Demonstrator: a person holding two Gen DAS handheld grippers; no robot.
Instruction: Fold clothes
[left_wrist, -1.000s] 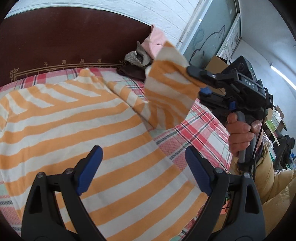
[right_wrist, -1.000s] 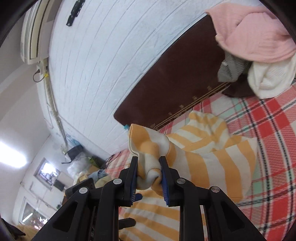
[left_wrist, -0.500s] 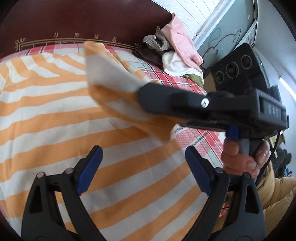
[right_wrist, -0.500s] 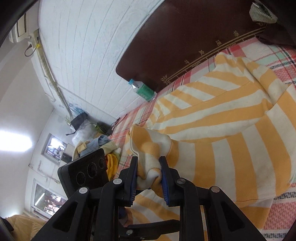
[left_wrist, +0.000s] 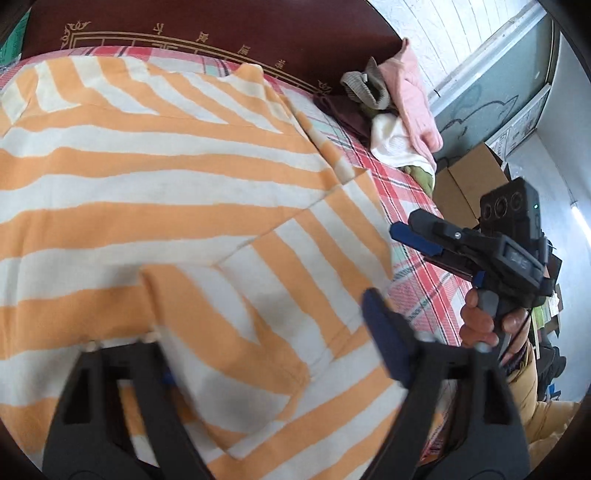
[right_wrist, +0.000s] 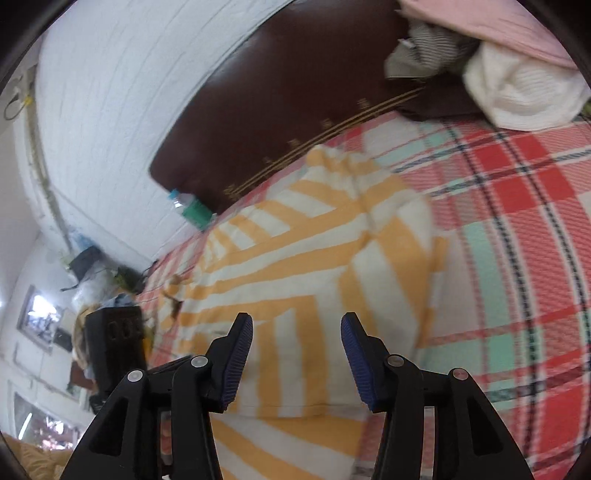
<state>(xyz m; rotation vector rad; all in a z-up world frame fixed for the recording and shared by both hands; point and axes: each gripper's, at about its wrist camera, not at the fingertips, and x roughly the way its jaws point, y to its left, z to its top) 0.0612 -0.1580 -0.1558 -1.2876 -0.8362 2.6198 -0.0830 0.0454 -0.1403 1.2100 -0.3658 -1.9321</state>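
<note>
- Striped shirt (left_wrist: 177, 192): soft matt cloth, orange and white.
- Bedsheet (right_wrist: 517, 229): woven plaid cloth.
- Headboard (left_wrist: 229, 26): glossy dark wood.
- Gripper pads (right_wrist: 240, 354): ribbed blue rubber.

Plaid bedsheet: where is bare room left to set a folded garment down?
Bare plaid bedsheet lies right of the striped shirt, running from the clothes pile at the headboard down toward the near edge. The shirt fills the left side, and the headboard corner holds the pile.
</note>
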